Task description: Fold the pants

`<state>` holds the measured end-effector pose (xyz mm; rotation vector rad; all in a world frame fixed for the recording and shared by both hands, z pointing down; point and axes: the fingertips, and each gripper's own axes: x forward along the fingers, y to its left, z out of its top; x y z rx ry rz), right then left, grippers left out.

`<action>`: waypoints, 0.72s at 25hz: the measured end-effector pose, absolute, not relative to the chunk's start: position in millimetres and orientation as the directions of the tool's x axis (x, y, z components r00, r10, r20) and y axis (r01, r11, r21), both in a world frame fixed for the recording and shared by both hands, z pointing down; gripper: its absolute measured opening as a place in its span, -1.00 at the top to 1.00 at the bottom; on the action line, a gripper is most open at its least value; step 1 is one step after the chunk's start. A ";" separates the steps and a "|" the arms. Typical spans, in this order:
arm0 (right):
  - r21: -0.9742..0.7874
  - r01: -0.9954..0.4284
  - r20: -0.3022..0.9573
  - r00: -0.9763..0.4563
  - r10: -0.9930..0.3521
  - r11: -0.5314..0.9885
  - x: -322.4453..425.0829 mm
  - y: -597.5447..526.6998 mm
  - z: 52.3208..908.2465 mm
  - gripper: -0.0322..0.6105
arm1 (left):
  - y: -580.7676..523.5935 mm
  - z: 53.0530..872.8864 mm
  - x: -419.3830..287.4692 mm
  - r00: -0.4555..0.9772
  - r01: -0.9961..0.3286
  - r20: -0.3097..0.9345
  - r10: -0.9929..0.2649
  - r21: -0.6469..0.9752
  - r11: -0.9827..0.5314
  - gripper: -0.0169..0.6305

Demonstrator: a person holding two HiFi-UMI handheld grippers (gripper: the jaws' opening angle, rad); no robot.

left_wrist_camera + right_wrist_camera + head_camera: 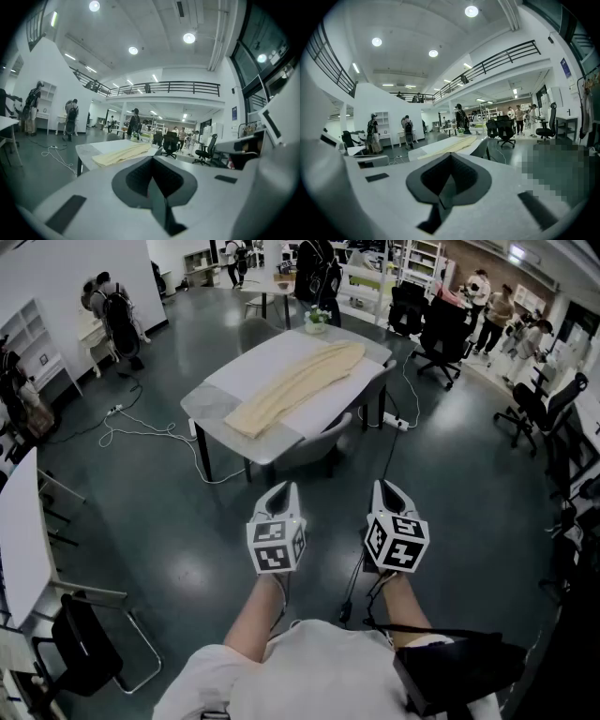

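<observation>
Cream pants lie lengthwise on a grey table some way ahead of me, over a white sheet. The same pants show far off in the left gripper view, and as a thin pale strip in the right gripper view. My left gripper and right gripper hang side by side over the dark floor, well short of the table. Both are shut with nothing between the jaws.
A grey chair is tucked at the table's near edge. Cables run over the floor at the left. Black office chairs stand at the back right, a white desk at my left. Several people stand in the background.
</observation>
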<state>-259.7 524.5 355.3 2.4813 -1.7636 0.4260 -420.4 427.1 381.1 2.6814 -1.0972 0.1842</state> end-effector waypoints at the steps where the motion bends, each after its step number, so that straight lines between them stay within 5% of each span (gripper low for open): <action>1: -0.103 -0.935 0.262 0.304 -0.916 -0.340 -259.8 523.2 355.2 0.93 | 426.2 381.2 -420.5 0.711 -0.703 0.203 -0.673 0.172 -0.691 0.93; 18: -0.114 -0.920 0.281 0.333 -0.900 -0.375 -270.0 514.1 365.6 0.92 | 412.3 397.8 -438.3 0.720 -0.693 0.222 -0.657 0.184 -0.697 0.93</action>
